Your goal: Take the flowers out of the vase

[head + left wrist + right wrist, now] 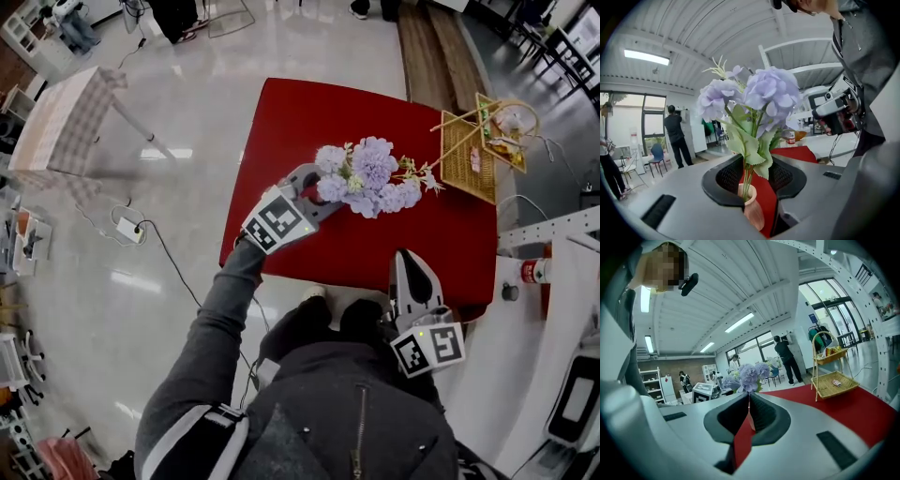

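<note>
The left arm (220, 314), grey-sleeved, reaches out nearly straight; the left gripper (312, 192) at its end points forward, about level and rolled a little — jaws apart, the neck of the vase (754, 213) between them, a gap showing beside the right jaw; the right gripper (411, 258) sits well back of the left one, close to the body — jaws drawn together at the tips, empty.
</note>
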A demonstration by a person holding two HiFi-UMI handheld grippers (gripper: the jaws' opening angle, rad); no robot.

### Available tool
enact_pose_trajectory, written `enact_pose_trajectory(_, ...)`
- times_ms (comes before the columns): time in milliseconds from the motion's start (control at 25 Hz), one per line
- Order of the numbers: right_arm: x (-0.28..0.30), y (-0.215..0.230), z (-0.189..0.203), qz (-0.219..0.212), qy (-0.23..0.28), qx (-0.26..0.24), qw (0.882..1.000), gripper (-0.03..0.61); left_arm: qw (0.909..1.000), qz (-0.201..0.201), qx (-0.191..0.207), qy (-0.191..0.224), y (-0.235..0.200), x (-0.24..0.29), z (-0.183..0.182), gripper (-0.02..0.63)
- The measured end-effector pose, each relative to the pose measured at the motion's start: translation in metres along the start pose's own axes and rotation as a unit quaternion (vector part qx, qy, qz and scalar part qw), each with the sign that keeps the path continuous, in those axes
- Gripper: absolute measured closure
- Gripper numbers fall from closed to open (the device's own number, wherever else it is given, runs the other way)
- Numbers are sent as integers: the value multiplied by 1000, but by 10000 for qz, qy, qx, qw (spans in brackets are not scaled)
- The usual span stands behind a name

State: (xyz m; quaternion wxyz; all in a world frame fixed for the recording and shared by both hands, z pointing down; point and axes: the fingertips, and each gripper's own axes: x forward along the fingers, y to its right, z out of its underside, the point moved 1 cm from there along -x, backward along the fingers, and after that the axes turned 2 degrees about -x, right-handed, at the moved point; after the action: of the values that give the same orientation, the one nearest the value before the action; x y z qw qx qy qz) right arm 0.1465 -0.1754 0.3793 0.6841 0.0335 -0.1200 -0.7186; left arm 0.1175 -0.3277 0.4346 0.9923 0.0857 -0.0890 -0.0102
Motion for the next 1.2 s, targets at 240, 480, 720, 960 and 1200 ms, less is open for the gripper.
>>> enact_pose_trajectory(240, -5, 3, -1, 117, 70, 13, 9999, 567, 9999, -114, -66, 30, -1, 1, -1, 522)
enact_pose_trajectory(480, -9, 4, 4, 140, 103, 47, 9998, 566, 9994, -182, -234, 187, 0, -2, -5, 540)
enact_pose_trajectory(720, -9, 0, 5, 109, 97, 49, 9999, 566, 9983, -299, -340, 359, -2, -7, -11, 549)
enact_pose_trajectory(960, -9, -3, 7, 56, 98, 58, 9999, 566, 9970, -369, -429, 535, -3, -12, -21, 552)
enact_pose_trajectory(1200, -8, -7, 8, -5, 100, 90, 9999, 567, 9939, -435, -712, 718, -8, -18, -34, 554)
